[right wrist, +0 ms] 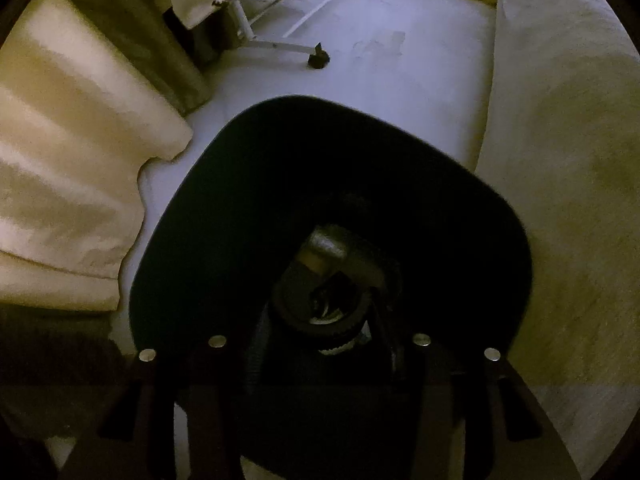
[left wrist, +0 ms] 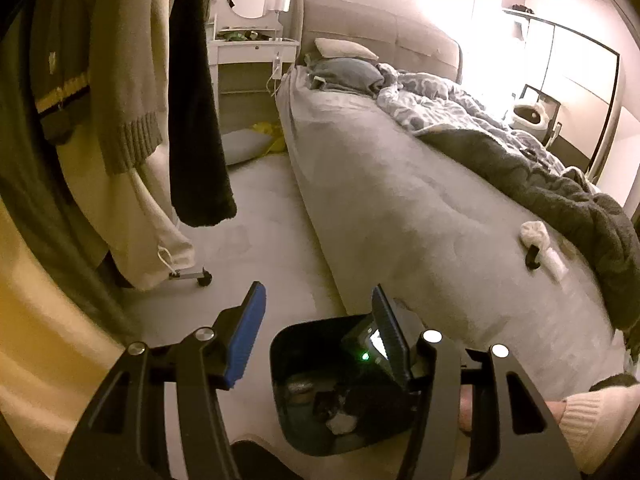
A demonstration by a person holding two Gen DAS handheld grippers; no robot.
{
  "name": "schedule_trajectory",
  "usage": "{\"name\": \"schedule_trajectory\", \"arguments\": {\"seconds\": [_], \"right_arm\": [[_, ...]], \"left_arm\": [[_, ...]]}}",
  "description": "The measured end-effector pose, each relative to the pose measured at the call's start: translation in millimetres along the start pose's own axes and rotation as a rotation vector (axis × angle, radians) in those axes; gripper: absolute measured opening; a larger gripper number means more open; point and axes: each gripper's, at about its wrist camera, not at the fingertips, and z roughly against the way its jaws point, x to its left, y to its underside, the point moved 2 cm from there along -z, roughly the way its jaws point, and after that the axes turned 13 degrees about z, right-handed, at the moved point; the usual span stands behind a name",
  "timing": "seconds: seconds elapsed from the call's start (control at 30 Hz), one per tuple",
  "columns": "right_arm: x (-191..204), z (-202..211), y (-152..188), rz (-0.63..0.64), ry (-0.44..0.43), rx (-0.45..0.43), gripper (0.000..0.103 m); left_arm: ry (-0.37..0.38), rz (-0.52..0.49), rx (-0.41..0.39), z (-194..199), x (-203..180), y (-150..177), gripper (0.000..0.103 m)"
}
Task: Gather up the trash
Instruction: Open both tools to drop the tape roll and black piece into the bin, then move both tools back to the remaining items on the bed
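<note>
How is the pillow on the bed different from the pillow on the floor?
The pillow on the bed sits high up, leaning against the headboard; the pillow on the floor lies low beside the bed, under the white vanity table. The bed one has a grey-blue cushion in front of it; the floor one has something yellow beside it. Both are pale and soft.

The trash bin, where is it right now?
In the left wrist view the trash bin sits on the floor beside the bed, under the open left tongs.
</note>
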Motion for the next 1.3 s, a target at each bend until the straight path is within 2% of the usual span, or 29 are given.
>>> {"name": "schedule_trajectory", "arguments": {"seconds": [0.07, 0.13, 0.4, 0.57, 0.77, 1.0, 1.3], "right_arm": [[2.1, -0.5, 1.5, 0.008, 0.003, 0.009, 0.072], [4.0, 4.4, 2.3, 0.020, 0.021, 0.001, 0.077], [5.3, 49.2, -1.4, 0.001, -0.024, -0.118, 0.080], [-7.4, 88.6, -1.6, -0.020, -0.018, -0.209, 0.081], [-29.0, 144.8, 11.6, -0.043, 0.039, -0.329, 0.082], [-66.6, 203.0, 38.3, -0.056, 0.128, -0.448, 0.083], [-108.7, 257.5, 93.6, -0.106, 0.246, -0.528, 0.084]], "left_arm": [[0.005, 0.000, -0.006, 1.5, -3.5, -2.7, 0.058], [0.009, 0.001, -0.011, 2.1, -6.0, -4.4, 0.058], [0.024, -0.007, -0.032, -0.4, -30.0, -13.6, 0.058], [0.038, -0.023, -0.061, 2.2, -51.9, -20.5, 0.058], [0.059, -0.064, -0.121, 11.5, -84.6, -28.5, 0.058], [0.096, -0.084, -0.139, 0.0, -120.7, -28.1, 0.059], [0.158, -0.100, -0.134, -16.9, -167.4, -25.5, 0.061]]}}
